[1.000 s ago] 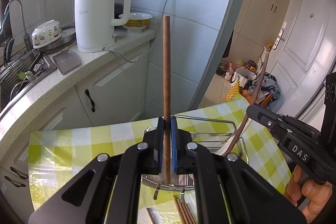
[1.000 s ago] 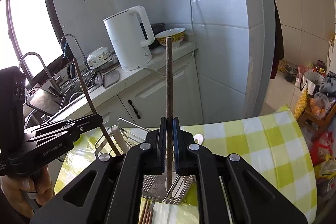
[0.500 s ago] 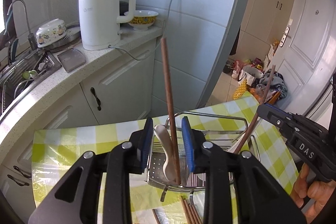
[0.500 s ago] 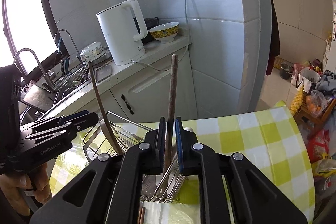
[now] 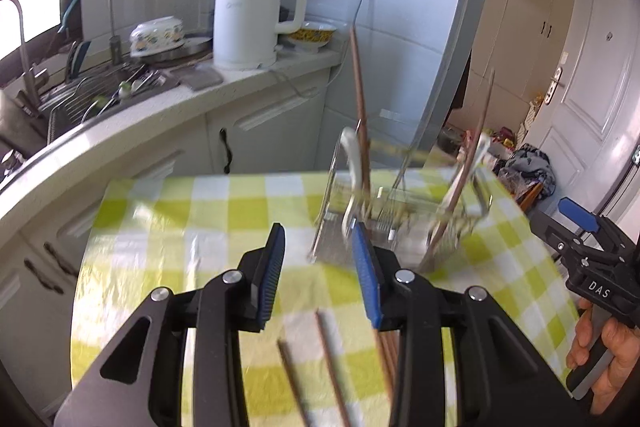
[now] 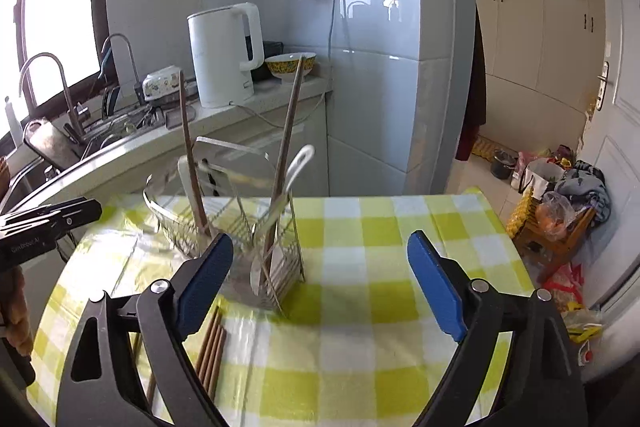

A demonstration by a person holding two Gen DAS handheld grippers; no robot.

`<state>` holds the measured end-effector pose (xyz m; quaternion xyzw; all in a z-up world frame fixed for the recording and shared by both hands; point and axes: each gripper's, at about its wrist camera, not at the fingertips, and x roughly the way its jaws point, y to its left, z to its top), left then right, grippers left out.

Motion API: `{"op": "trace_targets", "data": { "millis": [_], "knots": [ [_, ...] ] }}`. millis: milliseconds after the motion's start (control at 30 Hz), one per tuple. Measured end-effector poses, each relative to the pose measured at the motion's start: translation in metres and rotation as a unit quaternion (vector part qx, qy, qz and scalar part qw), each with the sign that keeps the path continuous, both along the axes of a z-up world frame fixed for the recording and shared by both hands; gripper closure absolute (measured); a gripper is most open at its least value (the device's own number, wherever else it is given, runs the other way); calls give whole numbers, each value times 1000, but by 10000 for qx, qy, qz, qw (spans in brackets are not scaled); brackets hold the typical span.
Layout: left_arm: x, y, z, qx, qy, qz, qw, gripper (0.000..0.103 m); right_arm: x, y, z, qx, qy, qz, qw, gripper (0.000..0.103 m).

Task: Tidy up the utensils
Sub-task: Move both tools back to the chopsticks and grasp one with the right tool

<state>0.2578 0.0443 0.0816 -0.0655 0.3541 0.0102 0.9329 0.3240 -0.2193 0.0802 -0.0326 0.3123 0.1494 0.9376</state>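
Chopsticks (image 6: 286,131) upright in wire rack (image 6: 240,223), checked tablecloth (image 6: 360,239), kitchen counter (image 6: 224,123)

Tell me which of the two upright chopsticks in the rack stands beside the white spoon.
The right-hand chopstick, leaning against the white spoon in the rack; the other chopstick stands apart in the left compartment.

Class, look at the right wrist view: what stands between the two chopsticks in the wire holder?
In the right wrist view, a white spoon leans in the wire holder between the left chopstick and the right chopstick, nearer the right one.
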Motion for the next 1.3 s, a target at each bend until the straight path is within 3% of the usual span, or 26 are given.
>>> {"op": "trace_targets", "data": {
  "millis": [300, 467, 533, 600, 967, 1067, 1300],
  "knots": [
    [-71, 8, -63, 113, 466, 221, 9986, 69, -64, 2, -75, -457, 611, 138, 9970, 19],
    [-81, 2, -102, 93, 831, 223, 9962, 70, -91, 6, -100, -575, 779, 296, 9949, 19],
    [-80, -3, -113, 131, 923, 193, 9955, 76, -97, 8, -107, -715, 795, 174, 9941, 19],
    [-77, -6, -121, 160, 1004, 182, 9946, 80, -98, 4, -110, -514, 927, 269, 9940, 19],
    [-64, -21, -142, 667, 1207, 61, 9904, 84, -88, 5, -115, -279, 1164, 311, 9923, 19],
    [-62, -22, -141, 697, 1206, -7, 9903, 93, -83, 13, -117, -196, 1253, 442, 9909, 19],
    [-65, -15, -141, 633, 1169, -81, 9911, 95, -70, 44, -124, -438, 1275, 401, 9901, 20]
  ]
}}
